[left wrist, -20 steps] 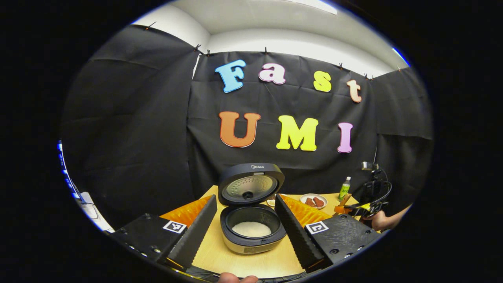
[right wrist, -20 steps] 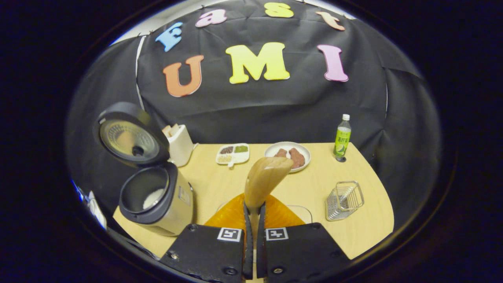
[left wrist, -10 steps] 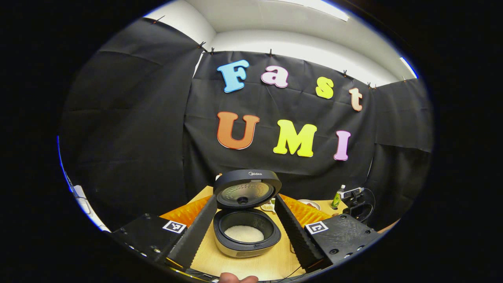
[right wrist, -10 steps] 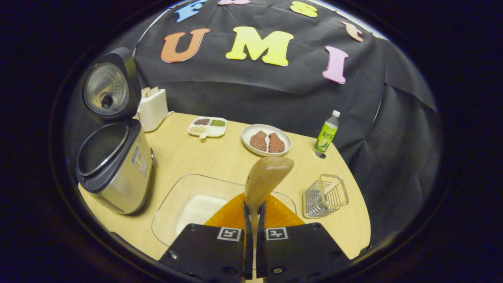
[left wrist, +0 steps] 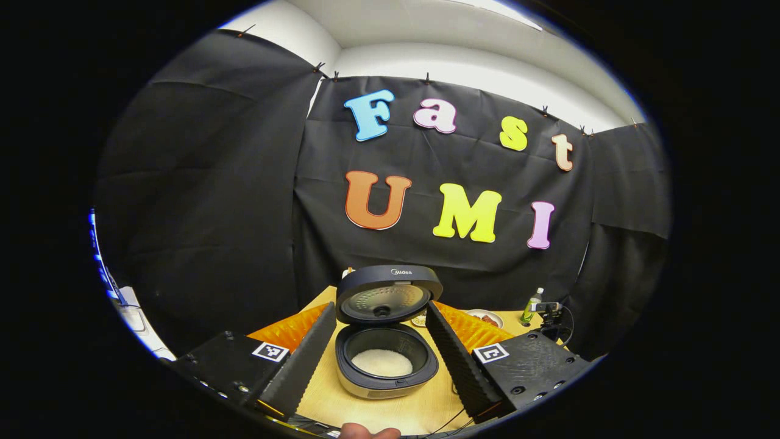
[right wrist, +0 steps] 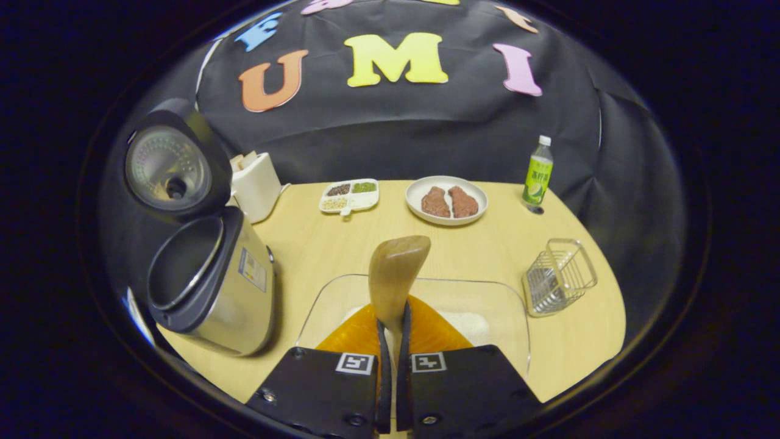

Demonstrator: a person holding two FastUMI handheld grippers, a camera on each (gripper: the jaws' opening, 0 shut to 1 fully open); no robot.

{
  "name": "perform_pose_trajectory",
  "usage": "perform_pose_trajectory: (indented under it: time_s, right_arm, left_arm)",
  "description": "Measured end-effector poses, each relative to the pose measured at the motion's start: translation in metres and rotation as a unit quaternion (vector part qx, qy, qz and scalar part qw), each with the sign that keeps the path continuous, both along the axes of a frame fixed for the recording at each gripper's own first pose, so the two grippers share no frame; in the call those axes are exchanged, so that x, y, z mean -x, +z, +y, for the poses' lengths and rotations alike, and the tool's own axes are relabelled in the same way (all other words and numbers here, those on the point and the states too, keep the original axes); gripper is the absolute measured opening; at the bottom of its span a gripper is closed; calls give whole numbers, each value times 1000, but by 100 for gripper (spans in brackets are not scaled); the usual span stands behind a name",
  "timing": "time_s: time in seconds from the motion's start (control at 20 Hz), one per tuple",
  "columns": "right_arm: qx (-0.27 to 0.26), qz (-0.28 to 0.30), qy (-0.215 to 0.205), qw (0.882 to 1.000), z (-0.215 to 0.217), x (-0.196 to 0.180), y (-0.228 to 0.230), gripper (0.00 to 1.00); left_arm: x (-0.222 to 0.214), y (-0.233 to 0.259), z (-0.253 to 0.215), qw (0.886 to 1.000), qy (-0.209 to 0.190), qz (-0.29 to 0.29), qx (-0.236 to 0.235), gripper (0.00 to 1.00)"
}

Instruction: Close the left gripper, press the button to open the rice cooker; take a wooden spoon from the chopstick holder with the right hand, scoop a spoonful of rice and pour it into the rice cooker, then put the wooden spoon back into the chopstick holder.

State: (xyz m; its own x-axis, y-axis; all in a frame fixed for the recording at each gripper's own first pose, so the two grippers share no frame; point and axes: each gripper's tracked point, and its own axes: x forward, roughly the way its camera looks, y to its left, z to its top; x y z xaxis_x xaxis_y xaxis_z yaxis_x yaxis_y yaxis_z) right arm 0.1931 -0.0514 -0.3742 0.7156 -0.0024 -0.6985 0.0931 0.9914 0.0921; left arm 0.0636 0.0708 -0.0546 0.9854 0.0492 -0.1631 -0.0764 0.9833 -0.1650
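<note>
Wooden spoon [right wrist: 393, 274] clamped upright in right gripper [right wrist: 391, 341]; above rice tray [right wrist: 506, 305].

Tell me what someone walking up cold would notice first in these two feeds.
The rice cooker stands open in front of the left claw, lid up, with white rice in its pot. In the right gripper view, the right claw grips a wooden spoon above a clear dish of rice on the table. Right of the dish stands a wire chopstick holder.
</note>
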Motion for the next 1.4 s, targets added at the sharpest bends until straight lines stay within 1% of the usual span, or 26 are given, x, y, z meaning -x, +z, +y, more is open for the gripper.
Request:
perform_pose_trajectory:
  time_s: [0.1,0.2,0.35,0.5,0.6,0.7,0.75,0.85,0.95,1.05,1.15,1.3,1.4]
  right_arm:
    - [-48,4,-19,999,-1,1,0,9]
    - [-99,13,-39,994,-4,1,-1,9]
    - [-174,30,-84,981,-11,5,-1,9]
    - [-230,25,-97,968,-20,8,2,8]
    - [-269,12,-96,958,-28,8,10,8]
    - [-294,-3,-98,951,-41,7,20,10]
    - [-301,-11,-99,948,-48,11,25,8]
    - [-319,-27,-101,942,-63,13,39,8]
    - [-346,-41,-115,930,-79,14,50,8]
    - [-376,-54,-132,915,-93,14,62,9]
    - [-398,-61,-143,904,-103,14,75,9]
    - [-410,-67,-145,898,-105,13,98,9]
    - [-418,-69,-138,895,-95,7,116,8]
  left_arm:
    - [0,-1,-8,1000,-1,8,-2,95]
    - [-1,-2,-18,1000,-4,12,-6,95]
    - [1,0,-25,1000,4,13,-14,95]
    - [1,-3,-40,1000,0,18,-17,95]
    - [-1,-2,-46,1000,-2,21,-21,95]
    - [-3,0,-52,1000,-4,22,-18,95]
    - [-5,0,-56,1000,-5,22,-18,95]
    - [-8,0,-62,999,-6,22,-23,95]
    - [-11,1,-66,999,-9,21,-26,95]
    - [-13,3,-67,999,-9,19,-28,95]
    - [-14,2,-68,999,-7,18,-30,95]
    - [-11,1,-64,999,-1,17,-42,95]
    - [-8,3,-60,999,4,14,-52,95]
